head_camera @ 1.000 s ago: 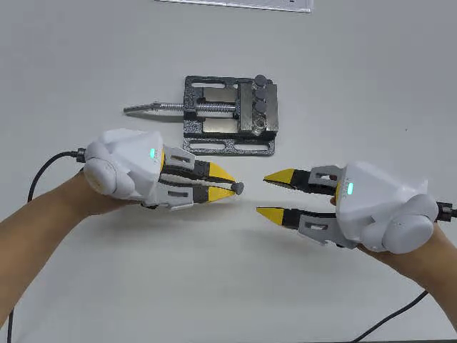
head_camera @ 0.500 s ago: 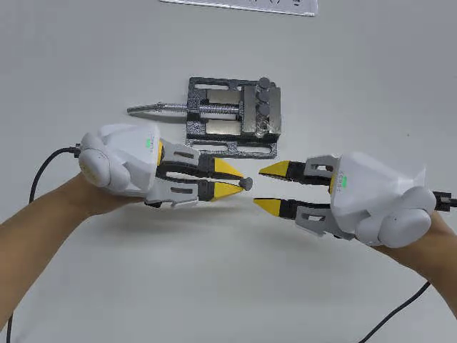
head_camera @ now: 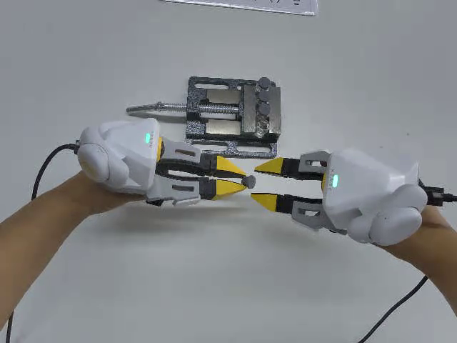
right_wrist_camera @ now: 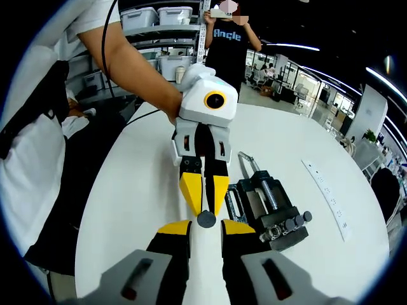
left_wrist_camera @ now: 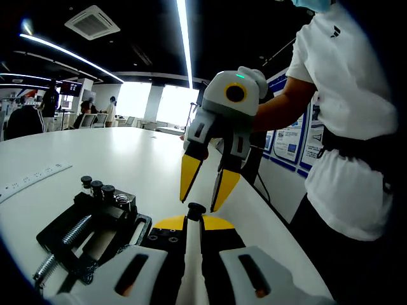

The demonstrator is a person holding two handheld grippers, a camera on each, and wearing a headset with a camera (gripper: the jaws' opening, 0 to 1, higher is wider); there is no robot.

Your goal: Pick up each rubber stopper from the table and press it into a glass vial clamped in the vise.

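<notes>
My left gripper (head_camera: 243, 181) is shut on a small dark rubber stopper (head_camera: 248, 181), held out at its yellow tips. My right gripper (head_camera: 260, 184) faces it tip to tip and stands open, the stopper just at the mouth of its jaws. In the left gripper view the stopper (left_wrist_camera: 195, 209) pokes up between my own tips, with the right gripper (left_wrist_camera: 202, 192) right above it. The right gripper view has the stopper (right_wrist_camera: 206, 219) between its own spread tips and the left gripper (right_wrist_camera: 203, 190) beyond. The black vise (head_camera: 232, 118) holds three stoppered vials and one open glass vial (head_camera: 266, 128).
The vise screw handle (head_camera: 153, 108) sticks out to the left on the white table (head_camera: 357, 86). A white ruler strip (head_camera: 243, 6) lies at the table's far edge. Cables trail from both grippers. People stand in the background of the gripper views.
My right gripper has moved left toward the left gripper, closing the gap until its open tips reach the stopper. The left gripper has kept its hold and shifted slightly right.
</notes>
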